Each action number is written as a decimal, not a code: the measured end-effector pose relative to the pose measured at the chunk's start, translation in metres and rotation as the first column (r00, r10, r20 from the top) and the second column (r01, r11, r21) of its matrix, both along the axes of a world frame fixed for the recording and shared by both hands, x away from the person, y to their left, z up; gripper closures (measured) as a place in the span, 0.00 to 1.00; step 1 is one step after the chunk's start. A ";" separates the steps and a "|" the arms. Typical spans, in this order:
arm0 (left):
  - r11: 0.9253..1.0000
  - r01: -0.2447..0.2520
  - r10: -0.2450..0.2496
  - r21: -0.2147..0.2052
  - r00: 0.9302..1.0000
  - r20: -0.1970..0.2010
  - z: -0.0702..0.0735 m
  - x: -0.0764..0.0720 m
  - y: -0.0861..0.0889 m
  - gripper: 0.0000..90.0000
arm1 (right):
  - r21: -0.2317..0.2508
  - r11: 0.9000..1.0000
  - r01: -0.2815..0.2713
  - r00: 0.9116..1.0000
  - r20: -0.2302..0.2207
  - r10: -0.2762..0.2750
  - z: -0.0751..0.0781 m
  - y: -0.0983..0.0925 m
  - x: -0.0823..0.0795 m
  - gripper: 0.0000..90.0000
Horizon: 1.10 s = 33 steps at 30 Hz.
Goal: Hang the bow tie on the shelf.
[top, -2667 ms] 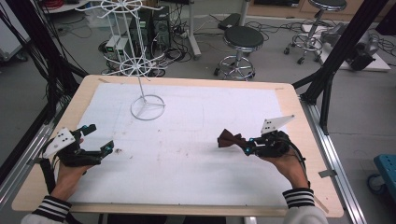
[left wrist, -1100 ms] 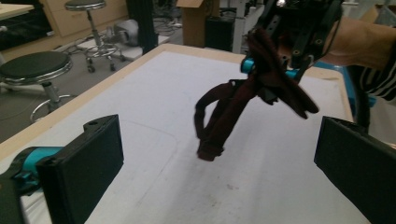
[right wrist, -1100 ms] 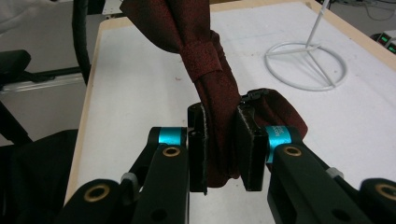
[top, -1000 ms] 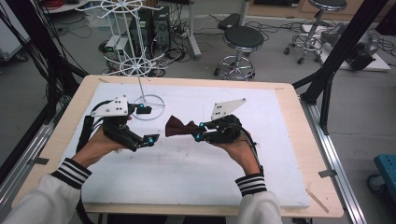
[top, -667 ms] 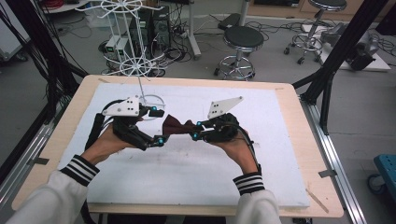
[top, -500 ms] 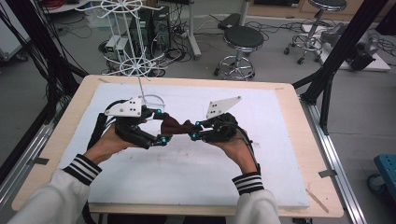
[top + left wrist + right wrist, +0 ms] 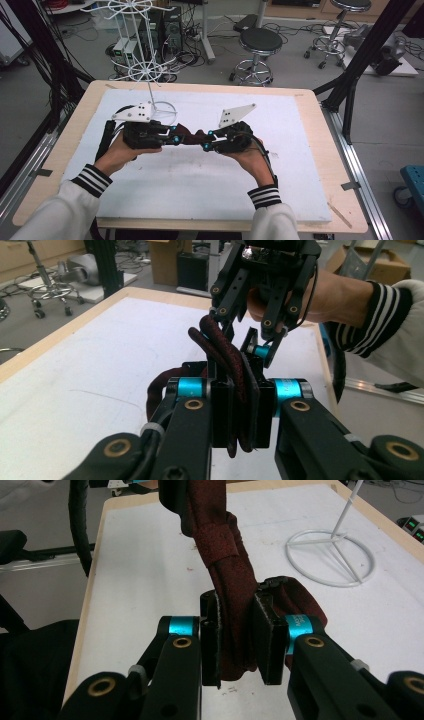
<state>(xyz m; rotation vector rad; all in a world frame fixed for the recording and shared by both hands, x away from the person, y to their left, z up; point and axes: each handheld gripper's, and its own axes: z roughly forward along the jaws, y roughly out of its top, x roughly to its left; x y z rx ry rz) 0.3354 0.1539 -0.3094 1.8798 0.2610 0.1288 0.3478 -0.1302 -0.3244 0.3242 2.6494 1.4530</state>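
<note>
— Dark red cloth, a bow tie [image 7: 191, 137] by the look of it, hangs between our two grippers in the high view, above the white surface [image 7: 200, 175]. We can barely make out its shape there; most of it is hidden behind the black jaws.

— Agreed. We see the left gripper [image 7: 175, 138] and the right gripper [image 7: 207, 140] nearly meeting at the middle, in front of the white wire stand [image 7: 150, 85].

— In the left gripper view, our left gripper [image 7: 235, 405] has just been closing, and its pads now clamp a folded end of the bow tie [image 7: 235, 375]. The right gripper [image 7: 250, 335] holds the far end; the lower edge is cut off behind the jaws.

— In the right gripper view, our right gripper [image 7: 237, 640] is pinched on the bow tie [image 7: 227, 585], which runs up out of the picture. The stand's ring base [image 7: 330, 557] sits on the surface nearby.
</note>
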 end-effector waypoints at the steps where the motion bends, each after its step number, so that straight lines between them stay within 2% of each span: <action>1: 1.000 -0.003 0.003 0.001 1.000 0.002 0.000 -0.001 -0.001 0.93 | 0.001 1.000 0.001 1.000 0.000 -0.001 0.000 0.000 0.000 0.84; 4: 1.000 -0.007 0.007 0.006 1.000 0.015 0.001 -0.002 -0.001 0.94 | 0.004 1.000 0.004 1.000 0.005 -0.004 -0.001 0.000 0.001 0.82; 6: 1.000 -0.006 0.006 0.006 1.000 0.019 0.001 -0.002 -0.001 0.94 | 0.011 1.000 0.007 1.000 0.009 -0.007 -0.001 0.000 0.000 0.77; 8: 1.000 -0.013 0.013 0.007 1.000 0.015 0.002 -0.002 -0.001 0.94 | 0.013 1.000 0.022 1.000 -0.001 -0.022 -0.001 0.000 0.000 0.64; 9: 1.000 -0.015 0.015 0.012 1.000 0.017 0.002 -0.002 0.000 0.94 | 0.013 0.999 0.037 0.999 0.012 -0.038 -0.002 0.001 0.000 0.52; 10: 1.000 -0.015 0.015 0.012 1.000 0.017 0.002 -0.002 0.000 0.94 | 0.013 0.999 0.037 0.999 0.012 -0.038 -0.002 0.001 0.000 0.52; 11: 1.000 -0.018 0.018 0.015 1.000 0.019 0.002 -0.002 0.000 0.94 | 0.012 0.997 0.082 0.996 0.028 -0.082 -0.003 0.003 -0.002 0.19; 12: 1.000 -0.017 0.017 0.015 1.000 0.017 0.002 -0.001 0.001 0.94 | 0.012 0.997 0.082 0.996 0.028 -0.082 -0.003 0.003 -0.002 0.19; 13: 1.000 -0.018 0.018 0.011 1.000 0.015 0.002 -0.001 0.001 0.94 | 0.024 0.994 0.105 0.994 0.030 -0.105 -0.005 0.005 -0.003 0.01; 15: 1.000 -0.022 0.022 0.005 1.000 0.011 0.002 -0.001 0.001 0.94 | 0.060 0.991 0.121 0.992 0.018 -0.122 -0.005 0.005 -0.003 0.01; 18: 1.000 -0.020 0.020 0.014 1.000 0.009 0.002 -0.002 0.002 0.94 | 0.079 0.987 0.141 0.989 0.027 -0.144 -0.003 0.002 -0.003 0.01; 19: 1.000 -0.021 0.021 0.022 1.000 0.013 0.002 -0.001 0.003 0.94 | 0.079 0.987 0.141 0.989 0.027 -0.144 -0.003 0.002 -0.003 0.01; 24: 0.999 -0.034 0.034 0.009 0.999 0.006 0.004 -0.002 0.006 0.94 | 0.076 0.985 0.157 0.986 0.035 -0.160 -0.004 -0.001 -0.005 0.01; 29: 0.998 -0.064 0.064 -0.002 0.998 0.006 0.008 -0.002 0.016 0.94 | 0.108 0.977 0.184 0.981 0.035 -0.189 -0.006 -0.012 -0.008 0.01; 33: 0.995 -0.099 0.099 -0.004 0.995 0.012 0.014 -0.001 0.029 0.94 | 0.130 0.967 0.221 0.973 0.041 -0.228 -0.009 -0.026 -0.013 0.01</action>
